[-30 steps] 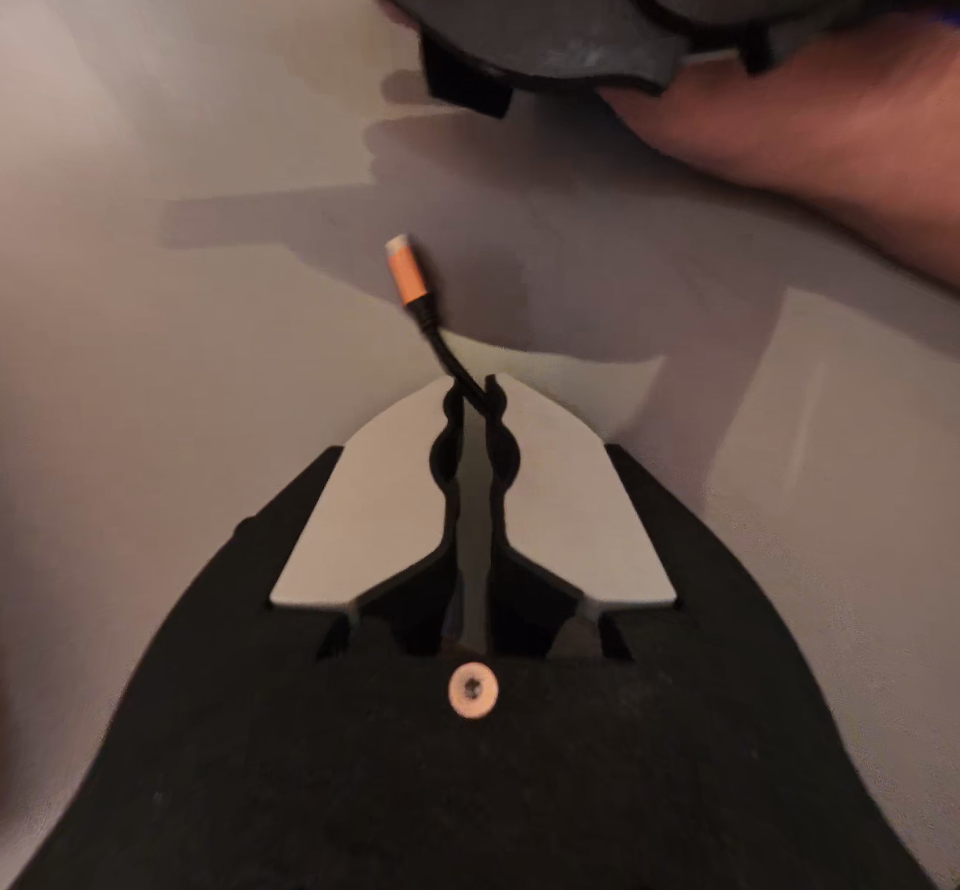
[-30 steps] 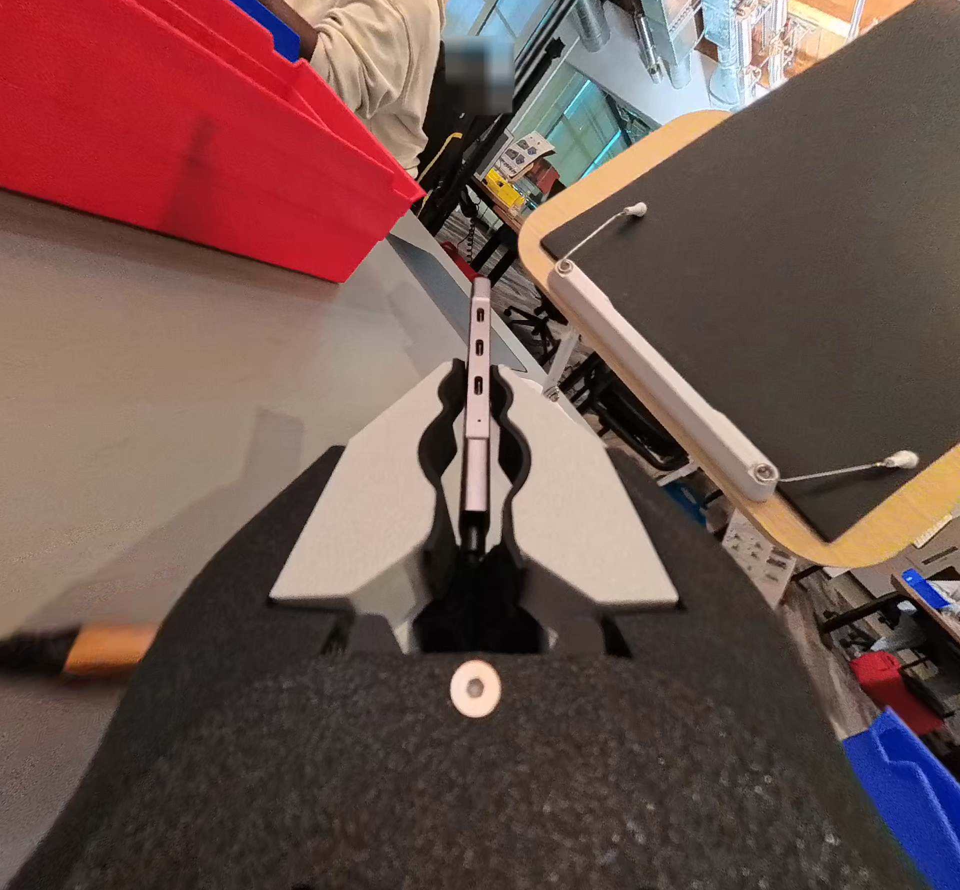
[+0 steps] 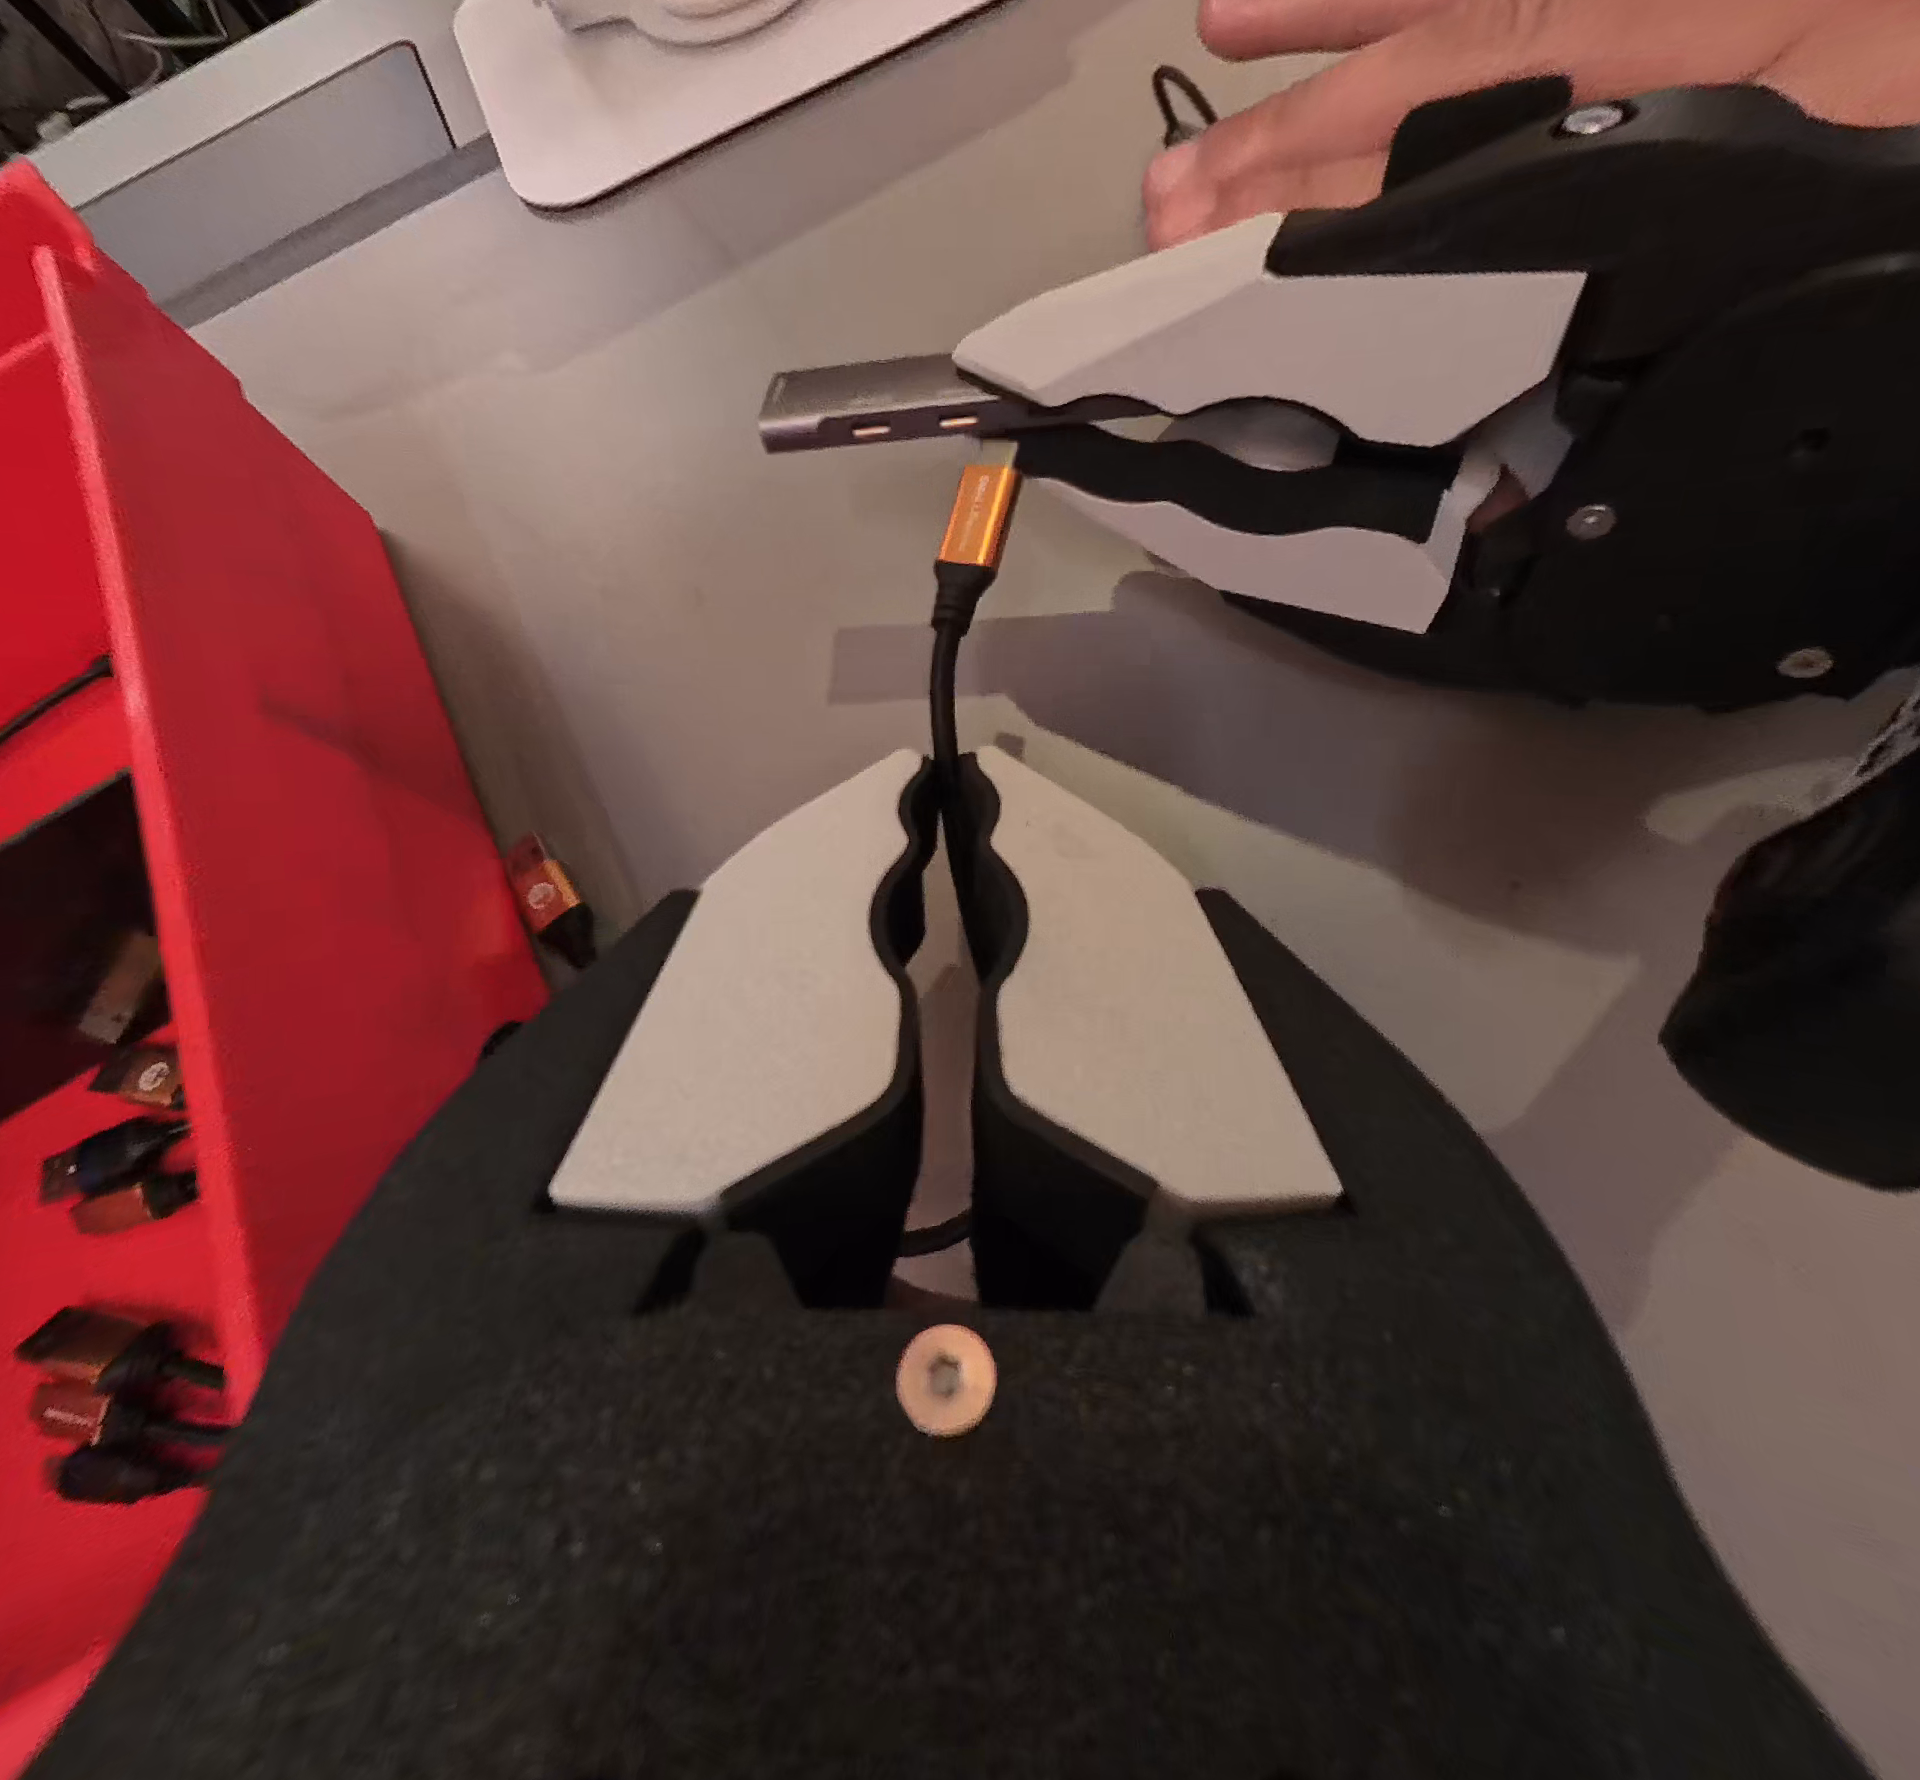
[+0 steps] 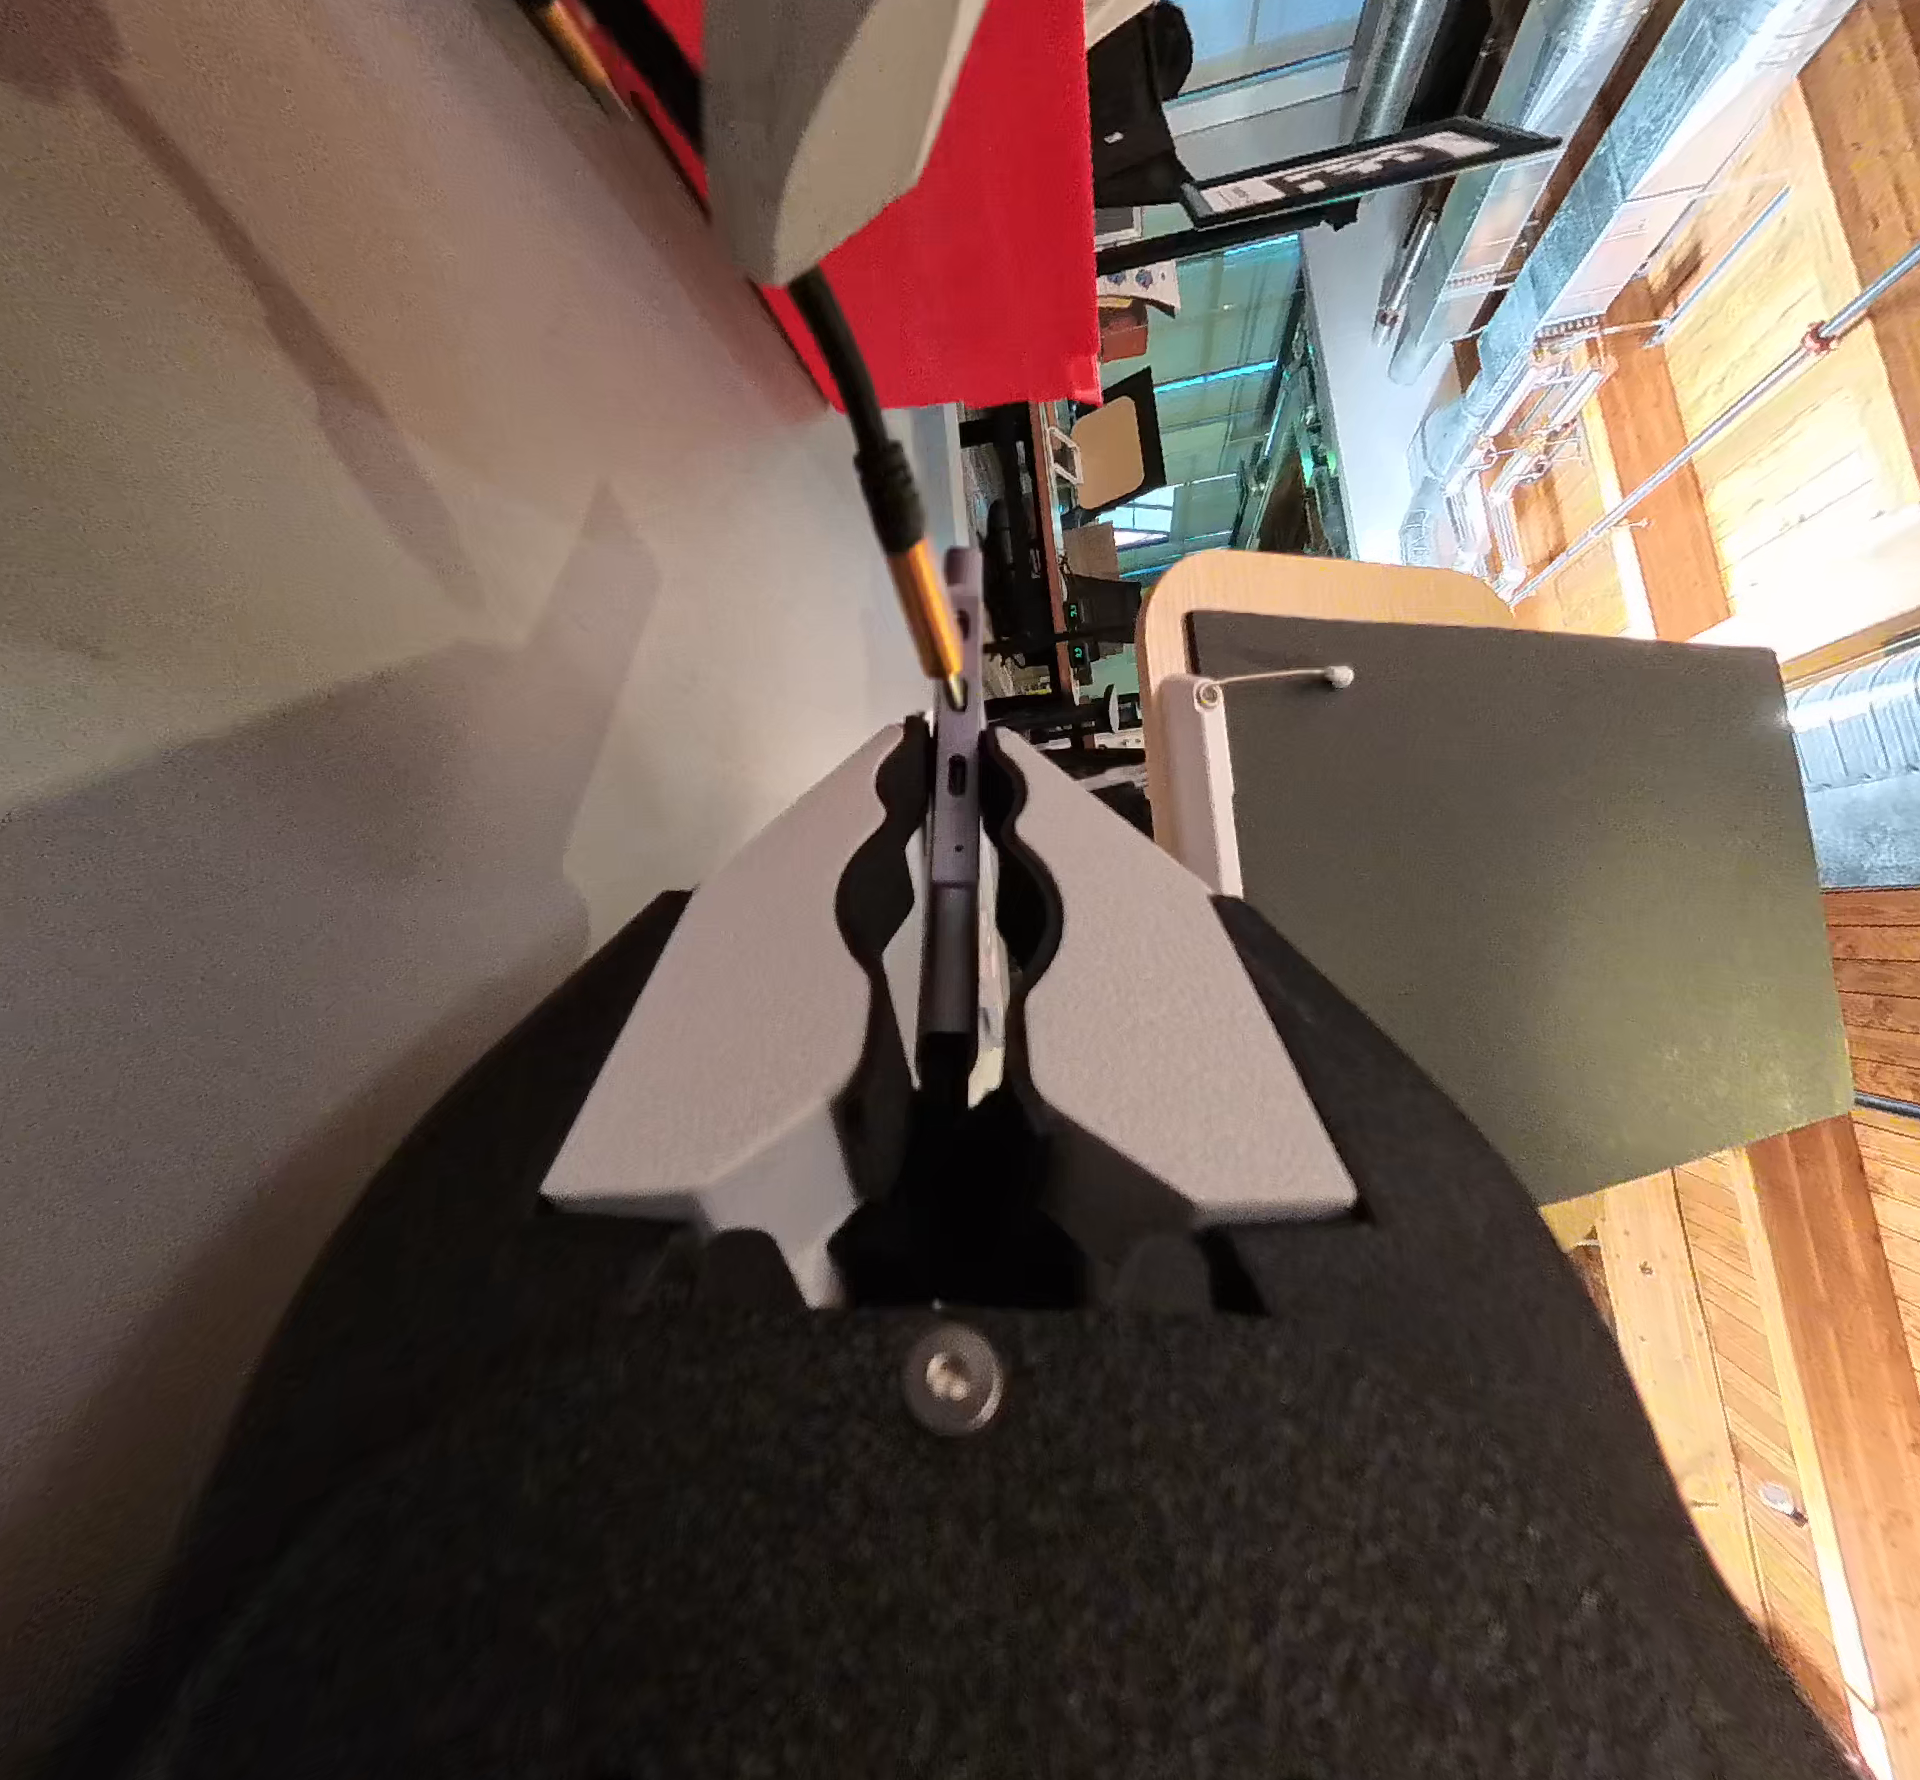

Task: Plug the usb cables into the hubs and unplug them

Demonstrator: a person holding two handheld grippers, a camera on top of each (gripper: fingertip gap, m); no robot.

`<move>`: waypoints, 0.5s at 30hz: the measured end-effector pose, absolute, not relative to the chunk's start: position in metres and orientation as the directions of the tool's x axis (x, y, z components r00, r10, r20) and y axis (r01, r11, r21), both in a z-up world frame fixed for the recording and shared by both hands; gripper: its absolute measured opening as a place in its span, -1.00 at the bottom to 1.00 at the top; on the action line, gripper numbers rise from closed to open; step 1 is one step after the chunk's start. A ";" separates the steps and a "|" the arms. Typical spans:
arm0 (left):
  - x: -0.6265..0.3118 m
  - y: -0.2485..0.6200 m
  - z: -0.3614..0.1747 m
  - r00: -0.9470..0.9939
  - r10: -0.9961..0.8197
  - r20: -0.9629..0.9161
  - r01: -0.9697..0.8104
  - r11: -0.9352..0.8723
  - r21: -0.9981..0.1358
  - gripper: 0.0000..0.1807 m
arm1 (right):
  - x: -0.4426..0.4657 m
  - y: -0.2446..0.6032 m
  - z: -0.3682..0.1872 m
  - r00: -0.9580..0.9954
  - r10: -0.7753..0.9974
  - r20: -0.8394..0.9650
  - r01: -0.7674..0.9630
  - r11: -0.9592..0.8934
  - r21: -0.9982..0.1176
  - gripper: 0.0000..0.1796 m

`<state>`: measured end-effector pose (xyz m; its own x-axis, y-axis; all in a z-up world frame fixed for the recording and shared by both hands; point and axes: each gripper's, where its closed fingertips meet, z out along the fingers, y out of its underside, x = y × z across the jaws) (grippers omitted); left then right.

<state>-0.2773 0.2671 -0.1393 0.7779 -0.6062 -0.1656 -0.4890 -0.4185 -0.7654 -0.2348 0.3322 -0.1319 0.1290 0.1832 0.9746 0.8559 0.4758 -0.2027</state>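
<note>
Two light things meet: left hand-held gripper point(image 3: 943, 774) pinches the limp cable point(image 3: 943, 681) (better held at its stiff orange plug point(image 3: 979, 517)), right hand-held gripper point(image 4: 958, 743) clamps the rigid, slippery hub point(image 4: 961, 795).

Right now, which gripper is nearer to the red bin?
Left. The left gripper, shut on the black cable, sits right beside the red bin. The right gripper, clamping the grey hub, is farther off across the table.
</note>
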 end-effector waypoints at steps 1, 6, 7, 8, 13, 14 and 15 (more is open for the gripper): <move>-0.277 0.267 -0.141 0.777 -0.608 -0.164 -0.490 -0.421 -0.763 -0.97 | -0.236 0.331 -0.133 0.125 0.185 0.975 0.854 0.480 -0.200 -0.92; -0.274 0.267 -0.144 0.775 -0.612 -0.156 -0.491 -0.429 -0.758 -0.97 | -0.242 0.328 -0.139 0.119 0.210 0.970 0.847 0.488 -0.210 -0.92; -0.274 0.267 -0.146 0.774 -0.613 -0.155 -0.494 -0.433 -0.754 -0.97 | -0.242 0.328 -0.139 0.117 0.211 0.970 0.849 0.486 -0.208 -0.92; -0.274 0.266 -0.147 0.773 -0.615 -0.153 -0.496 -0.438 -0.750 -0.97 | -0.243 0.328 -0.139 0.121 0.215 0.969 0.847 0.487 -0.214 -0.92; -0.272 0.262 -0.153 0.765 -0.629 -0.139 -0.505 -0.452 -0.735 -0.97 | -0.245 0.329 -0.144 0.123 0.239 0.963 0.843 0.486 -0.229 -0.92; -0.272 0.262 -0.153 0.765 -0.628 -0.143 -0.508 -0.451 -0.734 -0.97 | -0.245 0.328 -0.145 0.121 0.239 0.963 0.844 0.487 -0.227 -0.92; -0.272 0.262 -0.153 0.765 -0.628 -0.144 -0.509 -0.452 -0.733 -0.97 | -0.246 0.328 -0.145 0.118 0.238 0.964 0.844 0.487 -0.224 -0.92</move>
